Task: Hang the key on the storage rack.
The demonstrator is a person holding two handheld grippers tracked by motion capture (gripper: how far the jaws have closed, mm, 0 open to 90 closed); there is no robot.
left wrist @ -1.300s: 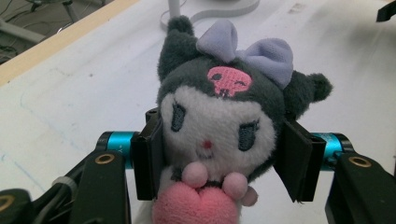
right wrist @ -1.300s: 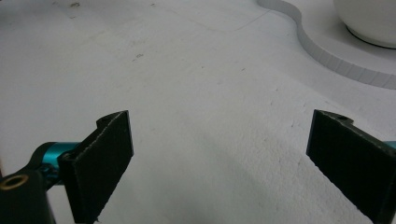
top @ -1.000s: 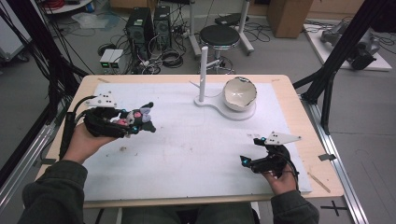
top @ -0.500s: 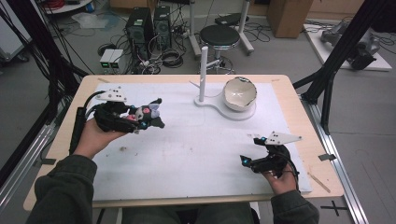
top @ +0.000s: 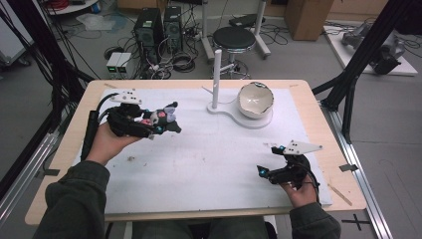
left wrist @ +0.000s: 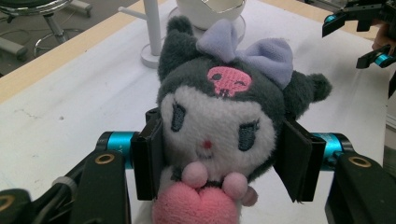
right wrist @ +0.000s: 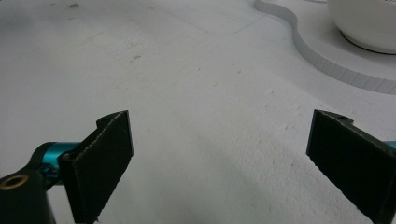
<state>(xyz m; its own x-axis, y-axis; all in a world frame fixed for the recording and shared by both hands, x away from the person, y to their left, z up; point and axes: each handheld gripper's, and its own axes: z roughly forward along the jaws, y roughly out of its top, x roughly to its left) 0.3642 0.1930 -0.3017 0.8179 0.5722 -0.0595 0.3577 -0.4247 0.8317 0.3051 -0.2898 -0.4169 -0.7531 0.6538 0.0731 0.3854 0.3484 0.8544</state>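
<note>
A small plush toy (left wrist: pixel 217 116) with a dark grey hood, white face, lilac bow and pink heart sits between the pads of my left gripper (left wrist: pixel 219 161), which is shut on its head. In the high view the left gripper (top: pixel 164 122) holds the plush toy (top: pixel 160 116) above the white mat at the left, pointing right toward the stand. My right gripper (top: pixel 266 160) rests low over the mat near the front right, open, with nothing between its pads (right wrist: pixel 100 158).
A white stand with an upright post (top: pixel 217 74) and a white bowl (top: pixel 255 99) on its base sits at the back centre of the mat (top: pixel 209 164). The wooden table edge (top: pixel 343 164) runs just right of the right hand.
The left hand has carried the plush toy to the right, toward the stand. The right gripper has stayed where it was.
</note>
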